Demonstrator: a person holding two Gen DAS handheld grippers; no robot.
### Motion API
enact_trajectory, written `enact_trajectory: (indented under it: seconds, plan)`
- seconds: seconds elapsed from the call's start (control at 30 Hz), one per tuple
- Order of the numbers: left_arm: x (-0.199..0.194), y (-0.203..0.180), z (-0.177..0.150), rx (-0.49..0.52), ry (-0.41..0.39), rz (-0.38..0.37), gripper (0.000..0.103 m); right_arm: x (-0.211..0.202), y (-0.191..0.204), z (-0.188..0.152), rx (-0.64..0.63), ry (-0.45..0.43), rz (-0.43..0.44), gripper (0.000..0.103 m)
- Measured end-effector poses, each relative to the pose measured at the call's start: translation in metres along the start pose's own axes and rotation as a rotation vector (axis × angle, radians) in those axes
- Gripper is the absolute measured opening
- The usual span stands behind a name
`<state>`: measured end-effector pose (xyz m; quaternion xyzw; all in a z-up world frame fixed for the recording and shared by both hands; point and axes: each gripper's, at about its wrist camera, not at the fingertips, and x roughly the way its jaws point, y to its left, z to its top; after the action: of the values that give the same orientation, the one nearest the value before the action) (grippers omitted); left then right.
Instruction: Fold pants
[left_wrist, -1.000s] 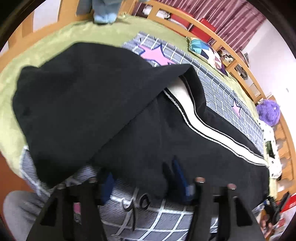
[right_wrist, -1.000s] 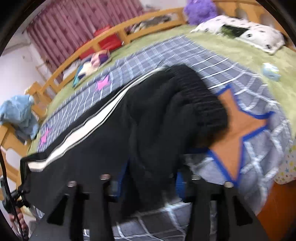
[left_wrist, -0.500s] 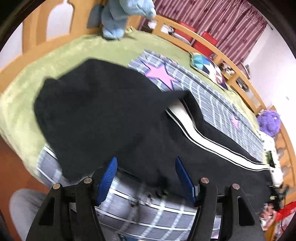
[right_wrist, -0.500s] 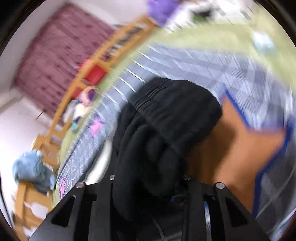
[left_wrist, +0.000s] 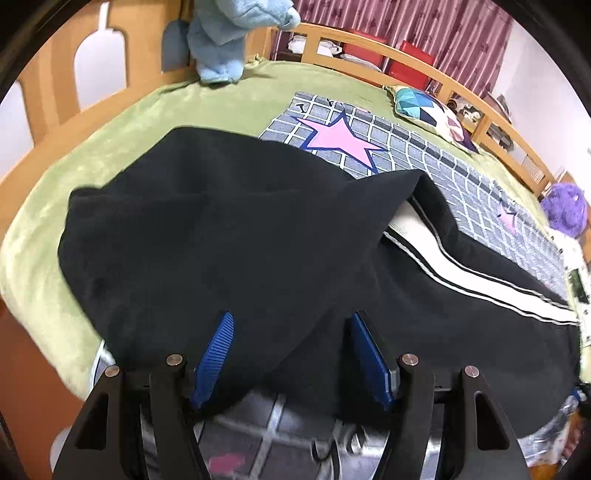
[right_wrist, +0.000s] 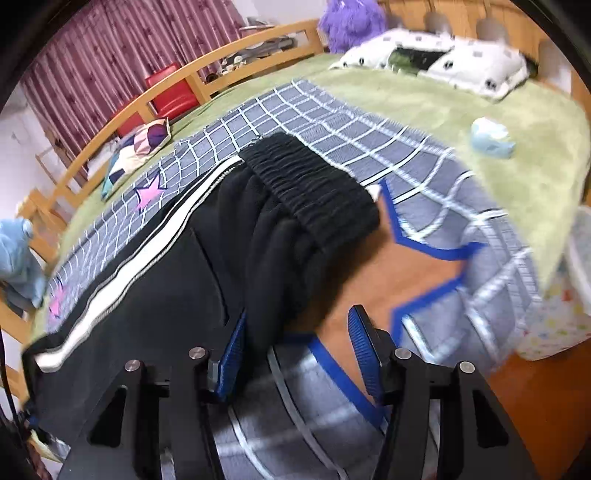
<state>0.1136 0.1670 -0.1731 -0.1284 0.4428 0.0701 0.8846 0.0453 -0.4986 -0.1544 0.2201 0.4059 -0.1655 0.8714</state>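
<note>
Bed (left_wrist: 110, 140) with grid blanket (right_wrist: 332, 122); black pants (left_wrist: 221, 240) lie along it, long axis running side to side across both views. Leg end sits ahead of left gripper (left_wrist: 291, 354), waistband (right_wrist: 310, 184) ahead of right gripper (right_wrist: 295, 354), so each hand has its own end. Left jaws spread, near hem between the pads, no visible pinch. Right jaws have just been opening; cloth brushes the left pad only, nothing clamped. Next grab looks like hem toward waistband, lengthwise.
</note>
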Motion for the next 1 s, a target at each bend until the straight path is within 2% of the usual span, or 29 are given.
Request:
enact_trajectory:
  seconds: [0.1,0.13,0.17,0.2,0.3,0.47,0.57,0.67,0.77,0.8,0.87,0.97,1.0]
  plan:
    - [0.008,-0.009,0.008,0.071,-0.032,0.056,0.061,-0.019,0.011,-0.005,-0.015,-0.002,-0.03,0.054]
    - [0.01,-0.009,0.012,0.09,-0.041,0.062,0.035,-0.024,0.012,-0.006,-0.012,-0.005,-0.034,0.054]
    - [0.008,-0.007,0.017,0.104,-0.058,0.052,0.019,-0.03,0.017,-0.008,-0.005,-0.012,-0.037,0.054]
    - [0.007,-0.003,0.026,0.108,-0.065,0.033,0.009,-0.036,0.018,-0.011,-0.001,-0.018,-0.036,0.054]
    - [0.003,0.012,0.05,0.088,-0.099,0.027,0.009,-0.043,0.042,-0.011,0.004,-0.04,-0.039,0.054]
    - [0.01,0.026,0.101,0.11,-0.146,0.022,0.008,-0.047,0.08,-0.02,-0.015,-0.055,-0.034,0.054]
    - [0.02,0.023,0.132,0.11,-0.12,-0.015,0.008,-0.037,0.103,-0.023,-0.044,-0.042,-0.031,0.054]
    - [0.037,0.02,0.158,0.09,-0.051,-0.033,0.013,-0.026,0.126,-0.028,-0.09,-0.032,-0.033,0.054]
    - [0.05,0.029,0.172,0.02,0.062,-0.037,0.031,-0.019,0.147,-0.034,-0.14,-0.024,-0.033,0.054]
    - [0.05,0.032,0.172,0.004,0.067,-0.053,0.035,-0.017,0.153,-0.037,-0.155,-0.021,-0.032,0.054]
    - [0.044,0.042,0.168,-0.013,0.071,-0.122,0.038,-0.012,0.168,-0.043,-0.2,-0.006,-0.021,0.054]
    - [0.027,0.056,0.155,-0.044,0.055,-0.246,0.048,-0.007,0.187,-0.051,-0.273,0.001,-0.019,0.054]
    - [0.021,0.06,0.149,-0.054,0.05,-0.294,0.057,-0.007,0.192,-0.053,-0.287,0.0,-0.015,0.054]
